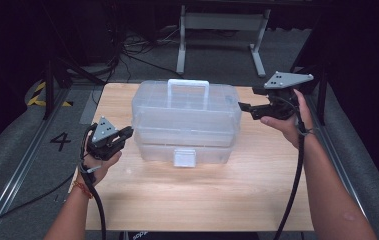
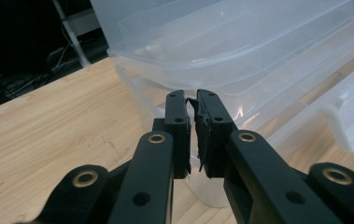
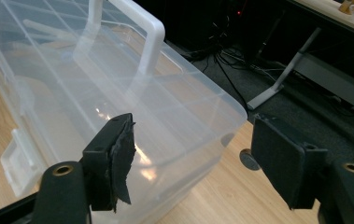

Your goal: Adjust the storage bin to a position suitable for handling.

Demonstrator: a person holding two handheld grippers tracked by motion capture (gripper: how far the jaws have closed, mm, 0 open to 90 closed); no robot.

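Note:
A clear plastic storage box point(image 1: 184, 117) with a white carry handle point(image 1: 188, 92) and a white front latch point(image 1: 184, 158) stands at the back middle of the wooden table point(image 1: 202, 195). My left gripper point(image 1: 127, 134) is at the box's left lower corner, shut, with nothing between its pads point(image 2: 192, 100); the box wall point(image 2: 240, 42) lies just beyond the tips. My right gripper point(image 1: 244, 107) hovers at the box's right end, level with the lid. In the right gripper view its jaws stand wide open point(image 3: 193, 135), the box corner point(image 3: 95, 93) behind the gap, untouched.
Behind the table stands a white desk frame point(image 1: 222, 35) with cables on the dark floor around it. A floor marking "4" point(image 1: 59, 141) and yellow-black tape point(image 1: 39, 95) lie off the table's left edge. Bare wood stretches in front of the box.

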